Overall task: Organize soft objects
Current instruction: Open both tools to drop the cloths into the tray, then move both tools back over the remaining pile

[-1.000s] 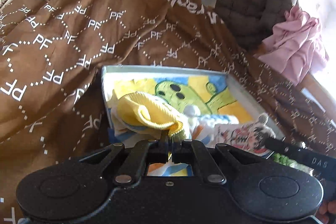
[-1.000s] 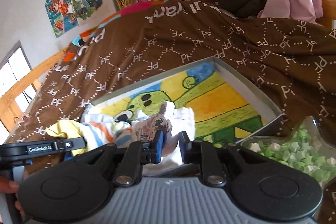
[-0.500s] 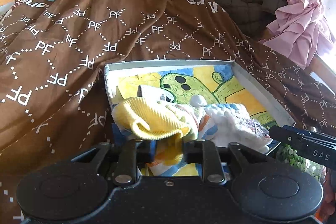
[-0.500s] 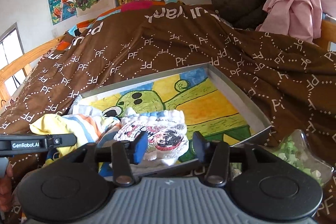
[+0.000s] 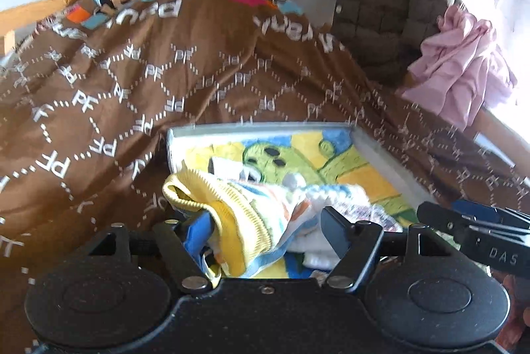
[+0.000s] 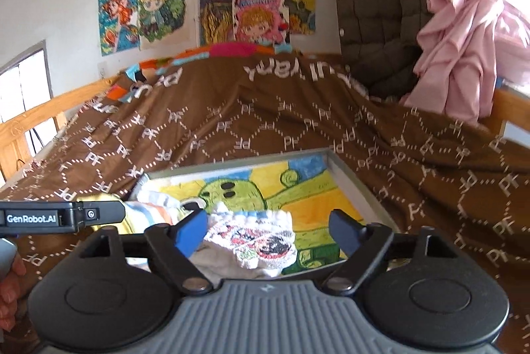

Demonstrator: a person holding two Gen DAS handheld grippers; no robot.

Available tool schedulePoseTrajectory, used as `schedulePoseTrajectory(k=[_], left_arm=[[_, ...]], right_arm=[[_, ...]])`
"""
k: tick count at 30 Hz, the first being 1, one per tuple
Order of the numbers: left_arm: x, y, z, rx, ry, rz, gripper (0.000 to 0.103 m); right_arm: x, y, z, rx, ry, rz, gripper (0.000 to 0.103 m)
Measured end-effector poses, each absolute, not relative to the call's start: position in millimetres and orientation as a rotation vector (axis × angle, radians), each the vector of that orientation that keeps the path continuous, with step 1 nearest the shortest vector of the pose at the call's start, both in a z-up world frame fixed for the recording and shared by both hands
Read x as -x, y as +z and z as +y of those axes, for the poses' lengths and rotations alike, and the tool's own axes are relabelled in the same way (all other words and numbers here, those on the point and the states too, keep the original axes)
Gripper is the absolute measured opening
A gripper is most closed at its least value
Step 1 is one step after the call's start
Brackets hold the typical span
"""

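Both grippers, clamped on fabric a second earlier, now have their jaws opening. The left gripper (image 5: 266, 229) previously pinched the yellow-cuffed sock (image 5: 232, 208) between closed fingers; its fingers now stand wide apart, and the sock lies draped between them, its yellow ribbed cuff resting against the blue left pad (image 5: 195, 229) without being pressed from both sides. The right gripper (image 6: 266, 234) earlier held the printed white sock (image 6: 255, 241); its fingers have likewise spread, and that sock now lies loose between them, touching neither pad clearly. Both views have drawn back and upward, so more of the wall drawings (image 6: 198, 6) appears.

The socks sit at the near left end of the shallow tray (image 6: 357, 185), whose floor bears a green cartoon figure on yellow and blue. The yellow-cuffed sock is striped orange, blue and white, bunched, its cuff hanging over the tray's near left rim. The printed white sock lies crumpled just beside it, showing red and black print. The tray rests on a bed covered by a brown blanket (image 5: 132, 82).
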State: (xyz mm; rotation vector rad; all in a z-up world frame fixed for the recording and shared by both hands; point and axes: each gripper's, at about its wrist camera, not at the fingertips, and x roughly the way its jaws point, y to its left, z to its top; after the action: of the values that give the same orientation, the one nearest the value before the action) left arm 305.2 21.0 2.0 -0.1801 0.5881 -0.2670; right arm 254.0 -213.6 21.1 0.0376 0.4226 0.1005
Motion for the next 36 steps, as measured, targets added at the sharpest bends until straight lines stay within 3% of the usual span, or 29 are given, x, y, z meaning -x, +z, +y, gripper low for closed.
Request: schedulePoseTrajectory(k=[4, 13, 20, 36], left_arm=[[-281, 17, 21, 0.181, -0.274, 0.515, 0.088], [-228, 46, 19, 0.148, -0.282, 0.393, 0.101], [-190, 53, 19, 0.148, -0.243, 0.346, 0.102], [-120, 26, 3, 0.113, -0.261, 0.433, 0.102]], right_arm=[[-234, 36, -216, -0.039, 0.109, 0.386, 0.092], [-182, 58, -223, -0.058, 0.100, 0.304, 0.102], [-145, 59, -233, -0.111, 0.092, 0.309, 0.103], [-75, 48, -245, -0.061, 0.058, 0.343, 0.103]])
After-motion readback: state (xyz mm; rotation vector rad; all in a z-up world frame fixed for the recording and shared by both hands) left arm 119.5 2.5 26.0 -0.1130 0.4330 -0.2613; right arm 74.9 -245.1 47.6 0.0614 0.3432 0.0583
